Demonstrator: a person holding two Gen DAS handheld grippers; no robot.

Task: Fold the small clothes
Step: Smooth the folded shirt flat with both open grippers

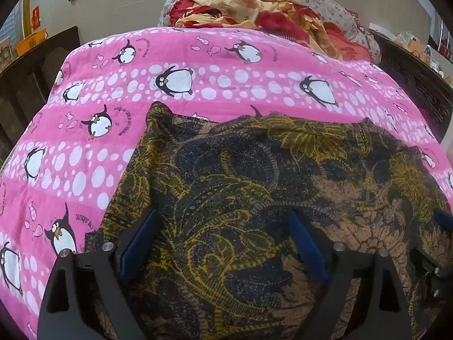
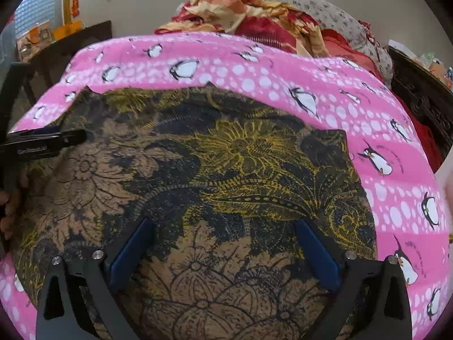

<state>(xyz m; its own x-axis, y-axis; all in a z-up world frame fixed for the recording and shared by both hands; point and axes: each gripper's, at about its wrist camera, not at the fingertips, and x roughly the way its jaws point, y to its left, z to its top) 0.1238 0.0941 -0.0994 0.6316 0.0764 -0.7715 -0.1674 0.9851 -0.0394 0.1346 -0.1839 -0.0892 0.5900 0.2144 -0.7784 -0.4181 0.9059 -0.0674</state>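
A brown, black and yellow floral-patterned garment (image 1: 254, 175) lies spread flat on a pink penguin-print bedsheet (image 1: 113, 90). It also fills the right wrist view (image 2: 220, 170). My left gripper (image 1: 223, 221) hovers over the garment's near left part, jaws wide open, nothing between them. My right gripper (image 2: 225, 229) hovers over the garment's near right part, jaws wide open and empty. The left gripper also shows from the side at the left edge of the right wrist view (image 2: 68, 138). The right gripper's blue pad (image 1: 444, 218) shows at the right edge of the left wrist view.
A crumpled red and orange floral blanket (image 1: 254, 8) and a grey floral pillow (image 1: 325, 2) lie at the bed's far end. Dark wooden bed frames (image 1: 28, 79) flank both sides. The pink sheet (image 2: 396, 192) surrounds the garment.
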